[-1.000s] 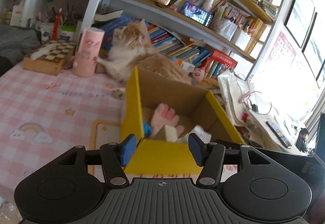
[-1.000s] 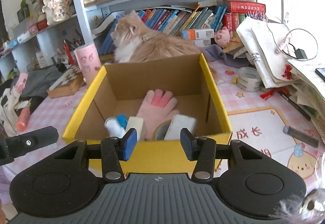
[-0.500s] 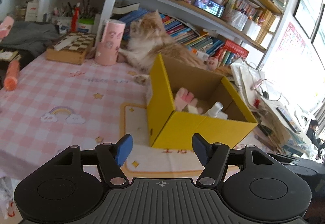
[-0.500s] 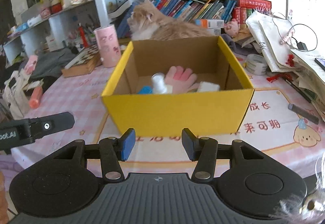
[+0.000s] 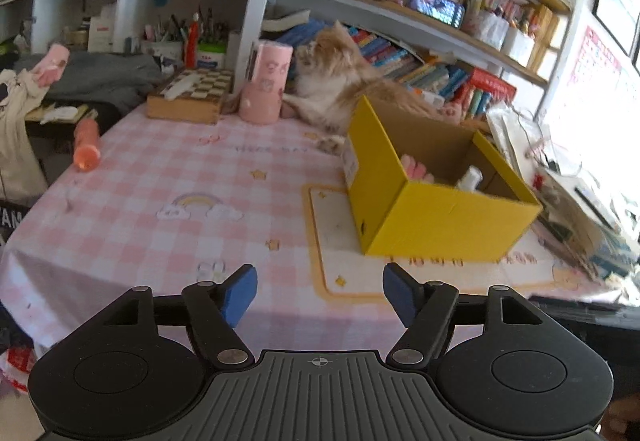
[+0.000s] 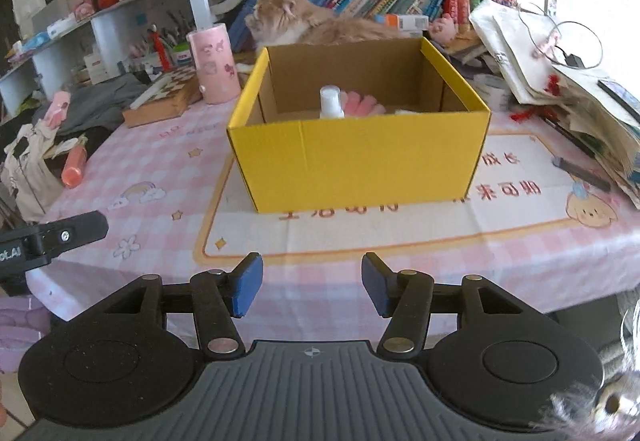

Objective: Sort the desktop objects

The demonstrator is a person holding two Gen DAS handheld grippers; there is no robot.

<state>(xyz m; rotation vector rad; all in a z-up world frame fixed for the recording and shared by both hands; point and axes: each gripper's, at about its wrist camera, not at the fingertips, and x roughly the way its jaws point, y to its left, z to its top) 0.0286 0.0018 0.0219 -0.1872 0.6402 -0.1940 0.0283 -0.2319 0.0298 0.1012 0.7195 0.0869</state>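
Note:
A yellow cardboard box (image 6: 360,161) stands on the pink checked tablecloth; it also shows in the left wrist view (image 5: 436,225). Inside it I see a pink glove (image 6: 360,106) and a white bottle (image 6: 331,102); both also show in the left wrist view, the glove (image 5: 414,167) and the bottle (image 5: 470,177). My left gripper (image 5: 320,295) is open and empty, back at the table's near edge, left of the box. My right gripper (image 6: 312,289) is open and empty, in front of the box. The left gripper's finger (image 6: 60,237) shows at the left of the right wrist view.
An orange-and-white cat (image 6: 312,25) lies behind the box. A pink cylinder (image 5: 264,81), a checkered wooden box (image 5: 188,97) and an orange tube (image 5: 86,145) sit at the back left. Papers, cables and a pen (image 6: 580,173) crowd the right side. Bookshelves stand behind.
Both grippers have pulled back and away from the box toward the table's near edge. The box now appears farther off. Both stay open and empty.

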